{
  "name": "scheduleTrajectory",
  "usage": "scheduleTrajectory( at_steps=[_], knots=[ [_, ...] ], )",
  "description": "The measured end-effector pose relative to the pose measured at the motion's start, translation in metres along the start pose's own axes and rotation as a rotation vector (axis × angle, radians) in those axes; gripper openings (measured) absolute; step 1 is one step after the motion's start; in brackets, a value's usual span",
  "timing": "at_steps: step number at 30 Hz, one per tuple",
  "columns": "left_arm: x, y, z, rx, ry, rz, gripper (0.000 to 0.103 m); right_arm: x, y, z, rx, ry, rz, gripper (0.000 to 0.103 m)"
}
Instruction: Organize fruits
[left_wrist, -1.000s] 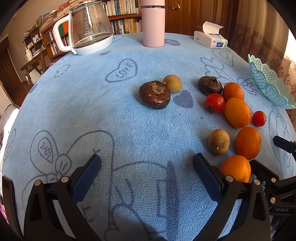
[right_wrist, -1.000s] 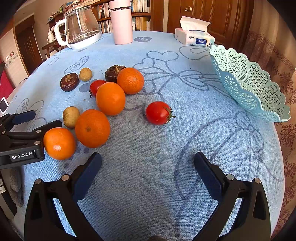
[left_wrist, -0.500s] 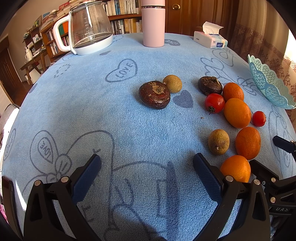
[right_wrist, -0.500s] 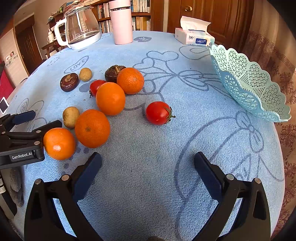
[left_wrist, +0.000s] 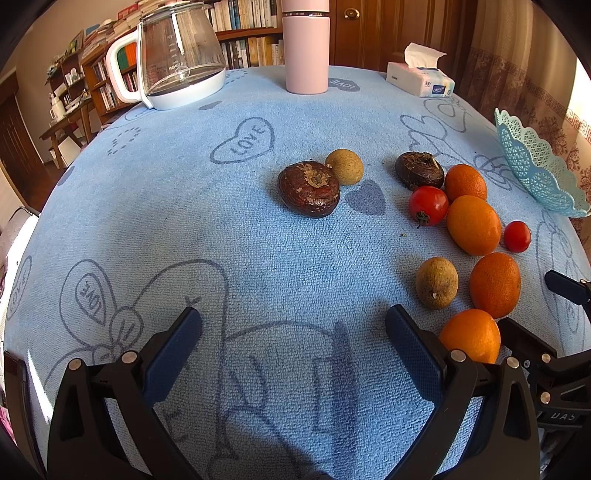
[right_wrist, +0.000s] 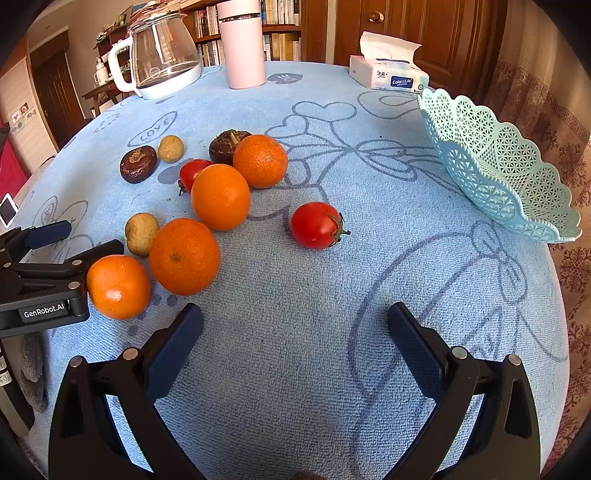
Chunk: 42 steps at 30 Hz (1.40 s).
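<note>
Several fruits lie on the blue tablecloth: oranges (right_wrist: 221, 196), two red tomatoes, one apart (right_wrist: 317, 225) and one by the oranges (left_wrist: 428, 205), two dark brown fruits (left_wrist: 308, 188), and two small tan fruits (left_wrist: 436, 283). A pale blue lattice basket (right_wrist: 491, 162) stands empty at the right. My left gripper (left_wrist: 293, 330) is open and empty, low over the cloth, left of the nearest orange (left_wrist: 469, 334). My right gripper (right_wrist: 294, 330) is open and empty, in front of the lone tomato.
At the back stand a glass kettle (left_wrist: 177, 55), a pink flask (left_wrist: 306, 46) and a tissue box (left_wrist: 419, 77). The table's rounded edge falls away at left and right. Bookshelves and a wooden door lie behind.
</note>
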<state>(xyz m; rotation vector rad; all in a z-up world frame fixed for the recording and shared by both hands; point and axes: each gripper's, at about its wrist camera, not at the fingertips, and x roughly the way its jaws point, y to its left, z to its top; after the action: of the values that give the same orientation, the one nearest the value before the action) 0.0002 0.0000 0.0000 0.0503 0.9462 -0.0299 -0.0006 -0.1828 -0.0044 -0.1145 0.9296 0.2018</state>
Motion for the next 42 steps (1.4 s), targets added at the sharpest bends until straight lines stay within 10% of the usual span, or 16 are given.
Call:
scheduleTrajectory(
  at_steps=[33, 42],
  knots=[
    [0.0, 0.0, 0.0, -0.002, -0.001, -0.002, 0.098, 0.0, -0.003, 0.0, 0.002, -0.003, 0.017, 0.101],
    [-0.007, 0.006, 0.001, -0.017, -0.024, -0.028, 0.098, -0.012, -0.017, 0.0, 0.07, -0.069, 0.162, 0.101]
  ],
)
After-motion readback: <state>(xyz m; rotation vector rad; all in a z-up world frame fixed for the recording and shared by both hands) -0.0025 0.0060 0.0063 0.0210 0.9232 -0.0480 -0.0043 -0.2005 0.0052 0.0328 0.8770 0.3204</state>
